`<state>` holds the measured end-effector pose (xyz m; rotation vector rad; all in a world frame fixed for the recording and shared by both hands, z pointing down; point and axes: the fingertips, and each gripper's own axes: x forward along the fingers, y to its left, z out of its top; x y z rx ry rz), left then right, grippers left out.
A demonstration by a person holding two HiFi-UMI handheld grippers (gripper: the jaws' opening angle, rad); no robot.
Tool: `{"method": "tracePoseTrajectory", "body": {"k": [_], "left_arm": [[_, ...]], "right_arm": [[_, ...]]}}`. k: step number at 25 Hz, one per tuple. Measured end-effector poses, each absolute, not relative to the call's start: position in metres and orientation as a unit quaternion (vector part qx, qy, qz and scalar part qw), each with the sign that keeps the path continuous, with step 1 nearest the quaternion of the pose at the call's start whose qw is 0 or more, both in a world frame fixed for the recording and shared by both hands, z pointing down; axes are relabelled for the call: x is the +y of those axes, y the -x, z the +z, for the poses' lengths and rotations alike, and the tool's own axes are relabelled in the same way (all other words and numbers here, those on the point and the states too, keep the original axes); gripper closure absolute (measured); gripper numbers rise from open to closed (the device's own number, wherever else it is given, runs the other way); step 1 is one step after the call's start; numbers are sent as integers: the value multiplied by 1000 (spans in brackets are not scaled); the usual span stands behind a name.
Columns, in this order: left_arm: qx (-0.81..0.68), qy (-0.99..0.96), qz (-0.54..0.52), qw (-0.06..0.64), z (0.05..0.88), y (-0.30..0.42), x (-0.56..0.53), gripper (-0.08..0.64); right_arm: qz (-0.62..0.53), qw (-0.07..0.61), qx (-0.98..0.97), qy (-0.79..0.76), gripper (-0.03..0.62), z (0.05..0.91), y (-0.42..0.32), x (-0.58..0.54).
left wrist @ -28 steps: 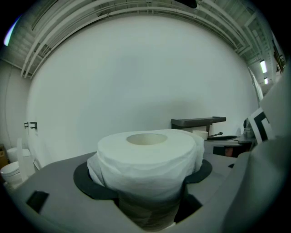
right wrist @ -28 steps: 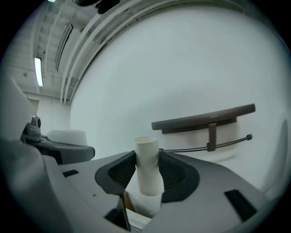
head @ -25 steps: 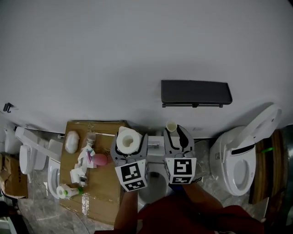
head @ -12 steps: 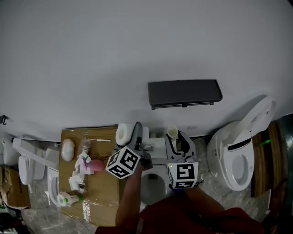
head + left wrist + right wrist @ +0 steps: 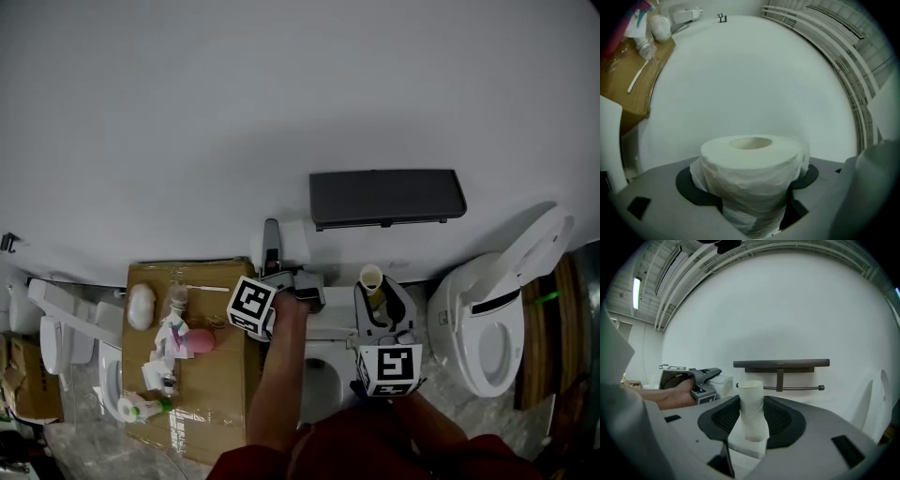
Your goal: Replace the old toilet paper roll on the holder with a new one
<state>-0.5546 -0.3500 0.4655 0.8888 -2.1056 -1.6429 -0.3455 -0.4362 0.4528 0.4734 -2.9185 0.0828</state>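
Along a white wall (image 5: pixel 281 112), a cardboard box (image 5: pixel 211 398) topped with a pink object (image 5: pixel 202 341), a white oval lump (image 5: pixel 142 307) and a clear bottle (image 5: pixel 178 302), between a raised-lid white toilet (image 5: pixel 492 333) on the right and white fixtures (image 5: pixel 54 323) on the left.

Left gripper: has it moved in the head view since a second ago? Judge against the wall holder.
Yes. The left gripper, gripping the new roll, has moved up the picture towards the left end of the dark holder, and has rolled sideways.
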Motion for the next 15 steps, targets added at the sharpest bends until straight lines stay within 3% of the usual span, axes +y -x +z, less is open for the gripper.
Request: {"method": "tracePoseTrajectory", "body": {"k": [15], "left_arm": [[-694, -315, -623, 177, 469, 564, -391, 127]], "right_arm": [[37, 99, -976, -190, 423, 465, 334, -470]]}}
